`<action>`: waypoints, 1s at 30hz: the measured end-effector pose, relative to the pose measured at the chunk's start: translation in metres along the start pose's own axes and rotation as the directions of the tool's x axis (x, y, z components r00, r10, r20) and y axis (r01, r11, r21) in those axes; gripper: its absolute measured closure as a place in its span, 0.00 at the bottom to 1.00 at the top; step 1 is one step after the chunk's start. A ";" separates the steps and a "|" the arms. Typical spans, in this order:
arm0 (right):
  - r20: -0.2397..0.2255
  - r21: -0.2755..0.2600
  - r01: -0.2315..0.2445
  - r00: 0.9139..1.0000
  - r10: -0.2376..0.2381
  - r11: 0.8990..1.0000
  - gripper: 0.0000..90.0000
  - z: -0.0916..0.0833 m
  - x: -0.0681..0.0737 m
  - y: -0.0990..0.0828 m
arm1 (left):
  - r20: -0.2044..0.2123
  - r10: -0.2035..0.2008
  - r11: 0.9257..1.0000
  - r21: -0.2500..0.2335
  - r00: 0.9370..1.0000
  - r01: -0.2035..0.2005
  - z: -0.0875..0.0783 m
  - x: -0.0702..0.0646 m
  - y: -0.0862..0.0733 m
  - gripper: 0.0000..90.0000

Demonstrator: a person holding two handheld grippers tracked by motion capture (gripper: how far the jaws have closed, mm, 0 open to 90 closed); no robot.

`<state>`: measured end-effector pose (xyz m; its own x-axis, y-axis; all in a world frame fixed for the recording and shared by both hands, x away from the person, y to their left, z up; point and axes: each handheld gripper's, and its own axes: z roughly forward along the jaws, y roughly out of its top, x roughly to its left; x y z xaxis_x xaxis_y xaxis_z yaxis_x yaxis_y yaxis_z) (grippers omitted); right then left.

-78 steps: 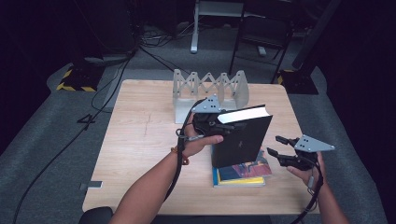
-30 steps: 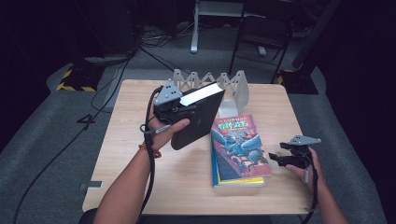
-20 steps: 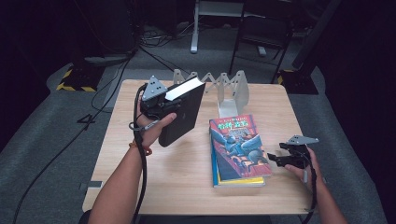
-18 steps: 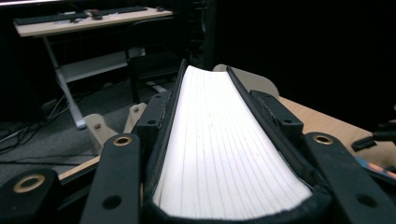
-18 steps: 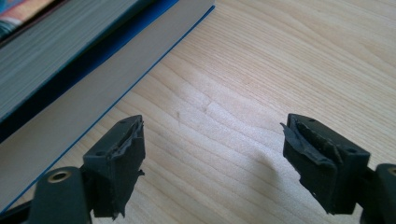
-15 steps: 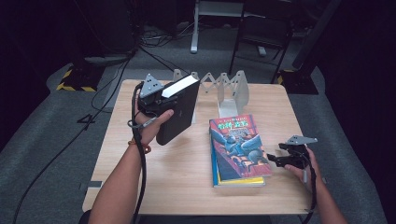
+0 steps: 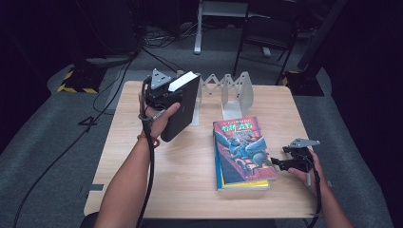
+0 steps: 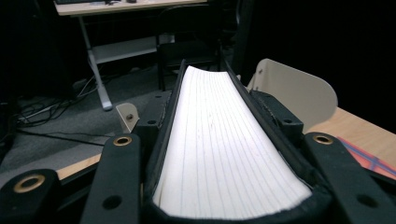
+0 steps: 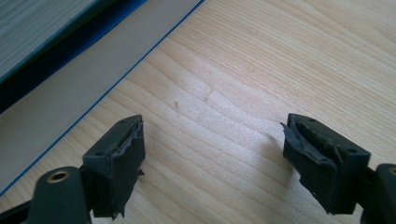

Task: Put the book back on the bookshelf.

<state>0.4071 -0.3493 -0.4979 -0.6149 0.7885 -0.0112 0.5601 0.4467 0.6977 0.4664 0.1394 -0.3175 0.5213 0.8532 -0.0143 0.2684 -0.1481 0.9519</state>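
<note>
1. Left gripper (image 7: 164, 95) clamped on black book (image 7: 180, 111), held upright over table (image 7: 190, 190) beside folding rack (image 7: 228, 88).
2. Right gripper (image 9: 212, 154) spread wide, just been opening, nothing between, near book stack (image 7: 242, 152).

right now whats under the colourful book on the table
Under the colourful book lies at least one more book, its blue and yellow edges peeking out along the near side. Its cover is hidden, so its title and the exact count stay unknown.
</note>
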 end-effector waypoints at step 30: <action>-0.009 -0.005 0.017 1.000 -0.017 1.000 0.25 0.001 0.002 0.001 | -0.208 -0.118 0.993 -0.005 0.971 0.120 0.072 0.001 -0.003 0.58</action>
<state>0.4069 -0.3475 -0.4981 -0.6291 0.7771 -0.0170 0.5470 0.4582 0.7006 0.5247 0.1045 -0.3423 0.3062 0.9499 -0.0630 0.3246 -0.0419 0.9449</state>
